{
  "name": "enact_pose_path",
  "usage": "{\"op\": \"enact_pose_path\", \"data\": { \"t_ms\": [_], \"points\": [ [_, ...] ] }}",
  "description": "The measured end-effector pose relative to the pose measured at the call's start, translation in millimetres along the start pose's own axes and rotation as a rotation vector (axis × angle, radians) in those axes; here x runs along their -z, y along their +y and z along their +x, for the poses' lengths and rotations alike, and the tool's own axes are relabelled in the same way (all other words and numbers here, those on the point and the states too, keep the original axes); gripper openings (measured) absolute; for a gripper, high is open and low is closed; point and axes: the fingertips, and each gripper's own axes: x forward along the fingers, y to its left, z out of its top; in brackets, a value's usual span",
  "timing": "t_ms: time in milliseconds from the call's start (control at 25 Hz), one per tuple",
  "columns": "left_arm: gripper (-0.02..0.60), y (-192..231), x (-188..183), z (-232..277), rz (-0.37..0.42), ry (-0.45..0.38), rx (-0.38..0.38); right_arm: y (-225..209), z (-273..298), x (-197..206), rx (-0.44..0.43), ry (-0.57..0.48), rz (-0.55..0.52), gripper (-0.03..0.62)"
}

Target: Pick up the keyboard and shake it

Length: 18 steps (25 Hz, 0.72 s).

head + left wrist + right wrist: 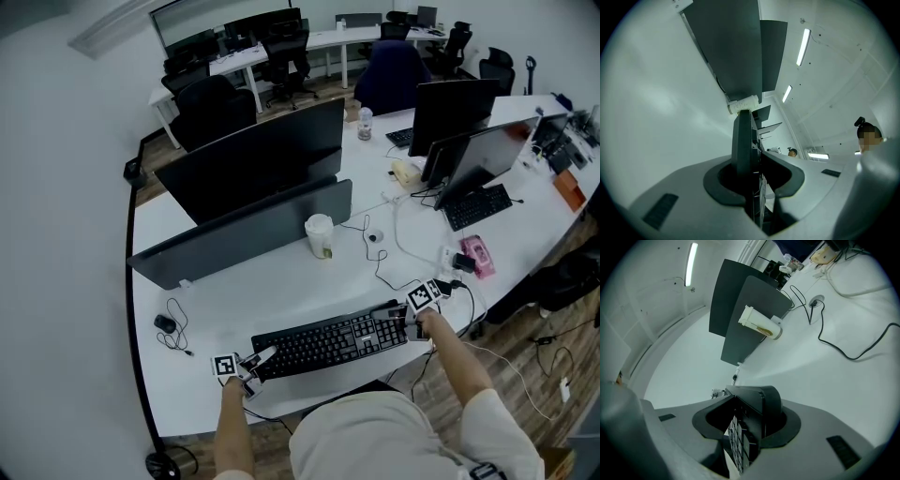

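Keyboard: the black keyboard (328,345) is lying across the near edge of the white desk (234,291), right in front of the person. No view is showing clearly whether it is off the surface yet.

Left gripper: the left gripper (258,361) is biting the keyboard's left end. In the left gripper view the slab is filling the gap between the jaws, so they are clamped on it, one jaw above and one below.

Right gripper: the right gripper (412,319) is taking the right end. In the right gripper view the keypad corner is sitting between its jaws, which look closed on it, a little wider than the left pair.

Why both ends: the board is long and flat, so a hold at each end is keeping it level and stopping it from swinging when shaken.

Surroundings: a paper cup (320,235) is standing behind the keyboard, in front of the grey partition (244,234). A thin black cable (380,267) is trailing across the desk beyond the right end.

Step in hand: judging by the two-ended hold, the person is securing the grip before the lift and shake.

Risk: the cable on the right could be dragging if it belongs to the keyboard, and a wide shake could be reaching the cup.
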Motion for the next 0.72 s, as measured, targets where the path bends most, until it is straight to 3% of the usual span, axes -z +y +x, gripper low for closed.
{"op": "enact_pose_path", "data": {
  "t_ms": [720],
  "points": [
    [0.12,-4,3,-9,-0.01,-0.018,0.027,17,-1,2,0.018,0.003,-0.031,0.193]
  ]
}}
